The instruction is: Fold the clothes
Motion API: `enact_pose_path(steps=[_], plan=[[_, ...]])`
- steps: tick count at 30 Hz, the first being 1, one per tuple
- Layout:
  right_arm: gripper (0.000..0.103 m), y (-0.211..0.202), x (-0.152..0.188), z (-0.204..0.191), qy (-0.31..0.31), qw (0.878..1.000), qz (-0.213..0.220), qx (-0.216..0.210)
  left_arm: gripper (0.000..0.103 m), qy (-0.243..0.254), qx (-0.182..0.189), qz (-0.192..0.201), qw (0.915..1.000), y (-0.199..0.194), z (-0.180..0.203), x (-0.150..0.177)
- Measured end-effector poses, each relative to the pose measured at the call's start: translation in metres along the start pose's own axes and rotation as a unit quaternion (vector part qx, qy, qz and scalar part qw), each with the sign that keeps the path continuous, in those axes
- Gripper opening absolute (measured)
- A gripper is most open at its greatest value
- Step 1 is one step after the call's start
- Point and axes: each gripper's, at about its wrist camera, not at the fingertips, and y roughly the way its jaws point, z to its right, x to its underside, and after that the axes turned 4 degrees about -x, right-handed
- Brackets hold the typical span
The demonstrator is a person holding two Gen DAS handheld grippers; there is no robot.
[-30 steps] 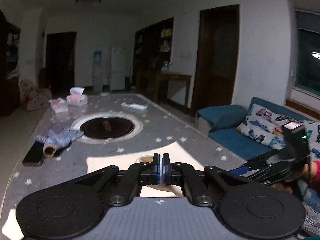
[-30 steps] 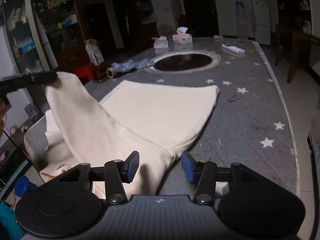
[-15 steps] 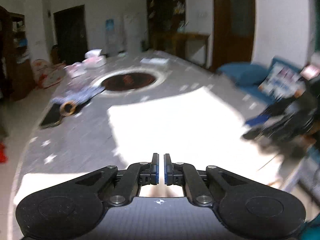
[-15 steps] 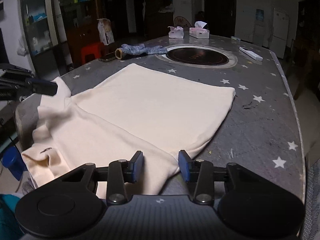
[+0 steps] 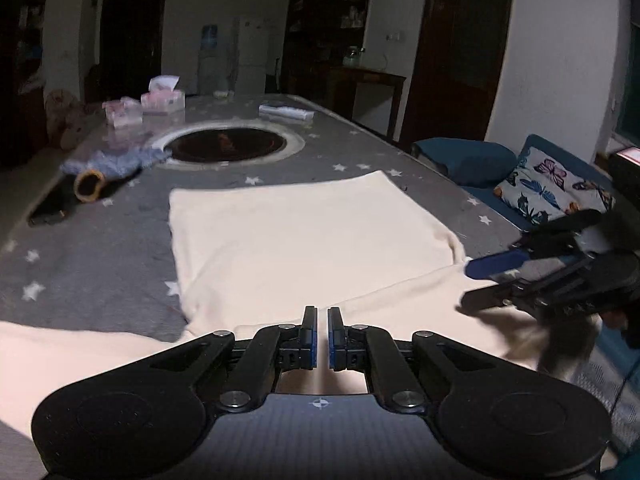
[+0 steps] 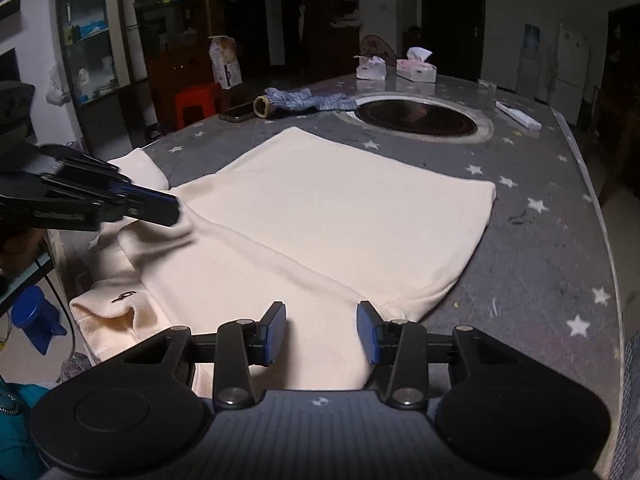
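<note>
A cream garment [image 5: 304, 240] lies spread on the grey star-patterned table [image 5: 100, 264], with one part folded across its near end. My left gripper [image 5: 322, 334] is low over that near fold. From the right wrist view the left gripper [image 6: 170, 210] is shut on a puckered bit of the cream garment [image 6: 340, 208]. My right gripper [image 6: 322, 332] stands with its jaws apart over the garment's near right corner. Cloth lies flat between the pads [image 6: 276, 332], which do not press on it. In the left wrist view the right gripper [image 5: 476, 280] is at the right edge.
A blue-grey knitted item [image 5: 116, 164] and a dark phone [image 5: 52, 208] lie at the far left. A round dark inset [image 5: 224, 146] sits mid-table, with tissue boxes [image 5: 162, 98] and a white flat box [image 5: 286, 112] behind it. A blue sofa [image 5: 472, 160] runs along the right edge.
The left gripper has come down with the lifted part of the garment, which now lies folded across the body. The right gripper's jaws have narrowed a little.
</note>
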Motion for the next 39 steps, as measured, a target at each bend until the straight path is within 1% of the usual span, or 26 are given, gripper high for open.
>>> enact_pose_path(steps=[2, 3, 5, 7, 8, 10, 12, 15, 17, 18, 19, 20, 23, 25, 26, 28, 30, 31, 33, 36, 37, 38, 39], plan=[[0.039, -0.001, 0.000, 0.000, 0.003, 1.000, 0.000, 0.001, 0.006, -0.012, -0.012, -0.009, 0.9998, 0.010, -0.006, 0.004], [0.040, -0.001, 0.000, 0.000, 0.004, 1.000, -0.001, 0.002, 0.006, -0.019, -0.010, -0.005, 0.9997, 0.011, -0.009, 0.005], [0.040, -0.001, 0.000, 0.000, 0.004, 1.000, -0.002, 0.004, 0.006, -0.037, -0.006, -0.002, 0.9993, 0.006, -0.015, 0.007], [0.040, -0.003, -0.001, -0.002, 0.003, 1.000, 0.000, 0.004, 0.008, -0.036, -0.005, 0.013, 0.9993, -0.005, -0.017, 0.009], [0.040, -0.004, -0.002, -0.003, 0.002, 1.000, 0.002, 0.003, 0.010, -0.031, -0.010, 0.019, 0.9993, -0.010, -0.018, 0.010], [0.041, -0.005, -0.003, -0.004, 0.000, 1.000, 0.005, -0.001, 0.010, -0.033, -0.026, 0.013, 0.9990, -0.015, -0.022, 0.015], [0.042, -0.001, -0.002, -0.005, 0.001, 1.000, -0.002, -0.002, 0.010, -0.048, -0.038, 0.012, 0.9980, -0.019, -0.030, 0.019], [0.042, 0.003, 0.000, -0.006, -0.001, 1.000, -0.010, 0.001, 0.010, -0.077, -0.059, 0.029, 0.9949, -0.037, -0.046, 0.024], [0.044, 0.001, -0.001, -0.007, -0.002, 1.000, -0.008, 0.000, 0.010, -0.093, -0.089, 0.038, 0.9910, -0.049, -0.060, 0.026], [0.044, 0.000, -0.002, -0.007, -0.002, 1.000, -0.007, 0.000, 0.011, -0.102, -0.108, 0.040, 0.9881, -0.054, -0.068, 0.027], [0.045, 0.000, -0.003, -0.008, -0.003, 1.000, -0.006, 0.000, 0.015, -0.112, -0.131, 0.040, 0.9842, -0.058, -0.077, 0.028], [0.045, -0.001, -0.004, -0.008, -0.003, 1.000, -0.005, 0.000, 0.022, -0.122, -0.155, 0.038, 0.9795, -0.060, -0.085, 0.029], [0.045, -0.002, -0.006, -0.010, -0.007, 1.000, -0.003, 0.000, 0.035, -0.146, -0.231, 0.030, 0.9616, -0.066, -0.111, 0.033], [0.047, -0.002, -0.007, -0.013, -0.008, 1.000, -0.002, -0.001, 0.038, -0.156, -0.272, 0.026, 0.9493, -0.068, -0.127, 0.036], [0.047, -0.002, -0.008, -0.014, -0.010, 1.000, -0.001, -0.002, 0.043, -0.162, -0.290, 0.024, 0.9431, -0.069, -0.134, 0.037], [0.048, -0.003, -0.008, -0.016, -0.011, 1.000, -0.001, -0.002, 0.047, -0.175, -0.322, 0.023, 0.9303, -0.071, -0.147, 0.039], [0.048, -0.004, -0.009, -0.017, -0.012, 1.000, 0.000, -0.003, 0.048, -0.191, -0.342, 0.022, 0.9196, -0.070, -0.159, 0.044], [0.048, -0.004, -0.010, -0.017, -0.011, 1.000, 0.001, -0.002, 0.048, -0.201, -0.347, 0.020, 0.9158, -0.069, -0.166, 0.046], [0.048, -0.005, -0.010, -0.018, -0.010, 1.000, 0.002, -0.001, 0.048, -0.222, -0.347, 0.017, 0.9113, -0.067, -0.176, 0.049], [0.048, -0.007, -0.011, -0.018, -0.009, 1.000, 0.004, 0.001, 0.046, -0.228, -0.340, 0.023, 0.9120, -0.066, -0.181, 0.052], [0.048, -0.008, -0.011, -0.018, -0.008, 1.000, 0.004, 0.002, 0.041, -0.226, -0.339, 0.026, 0.9129, -0.065, -0.180, 0.051], [0.048, -0.008, -0.011, -0.018, -0.007, 1.000, 0.005, 0.002, 0.032, -0.225, -0.336, 0.028, 0.9142, -0.064, -0.180, 0.051], [0.048, -0.009, -0.011, -0.018, -0.006, 1.000, 0.006, 0.003, 0.027, -0.224, -0.333, 0.031, 0.9155, -0.063, -0.181, 0.051]])
